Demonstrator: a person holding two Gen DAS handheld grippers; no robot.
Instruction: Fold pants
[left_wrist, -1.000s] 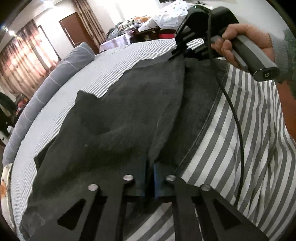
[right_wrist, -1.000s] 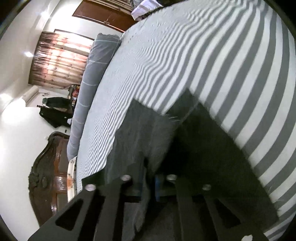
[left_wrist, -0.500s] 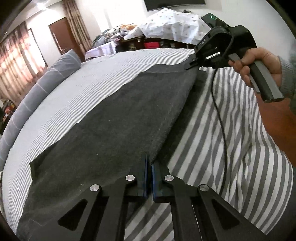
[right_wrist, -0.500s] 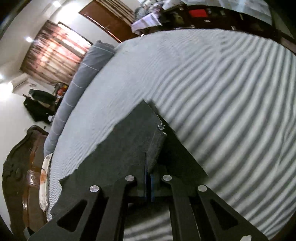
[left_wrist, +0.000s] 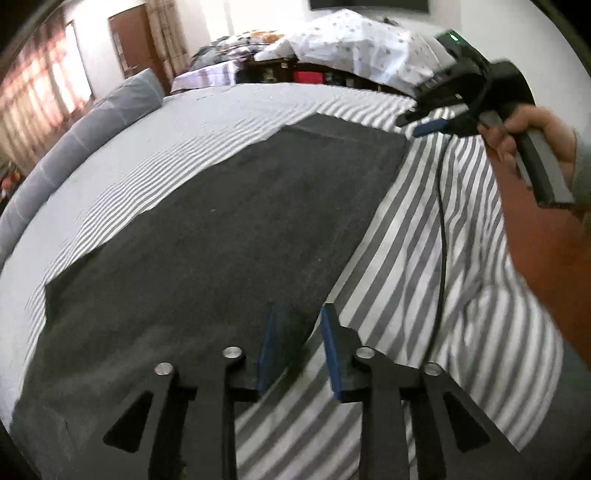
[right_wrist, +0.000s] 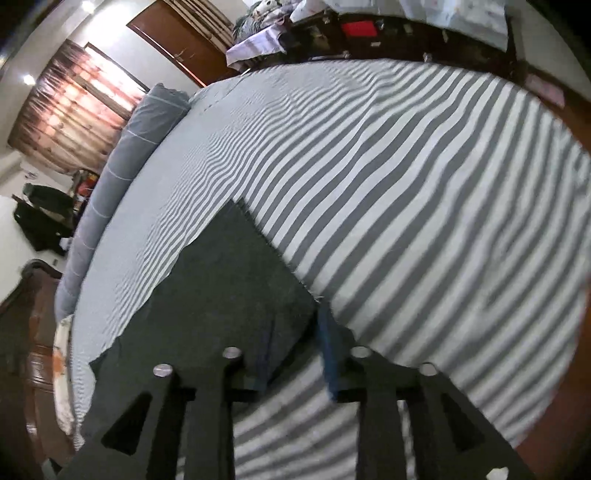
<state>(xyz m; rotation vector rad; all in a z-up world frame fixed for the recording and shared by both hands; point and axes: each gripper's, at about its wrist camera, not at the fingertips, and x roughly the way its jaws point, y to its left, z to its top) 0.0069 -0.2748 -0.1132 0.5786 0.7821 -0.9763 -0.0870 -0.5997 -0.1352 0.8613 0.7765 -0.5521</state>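
Note:
The dark grey pants (left_wrist: 221, 236) lie flat on the striped bed sheet (left_wrist: 424, 280), folded lengthwise with one long edge facing me. My left gripper (left_wrist: 299, 332) is open and empty, just above the near edge of the pants. My right gripper (right_wrist: 295, 332) is open and empty above the far corner of the pants (right_wrist: 229, 288). It also shows in the left wrist view (left_wrist: 424, 123), held in a hand beyond the far end of the pants, with a black cable hanging from it.
A long grey bolster (left_wrist: 74, 147) lies along the left side of the bed. Cluttered furniture under patterned cloths (left_wrist: 351, 51) stands beyond the bed's far edge. A wooden headboard (right_wrist: 29, 332) and curtains (right_wrist: 74, 110) are on the left.
Both grippers were shut on the edge of the pants and have opened. The lifted fold has dropped and the pants now lie flat. Both grippers have drawn back slightly.

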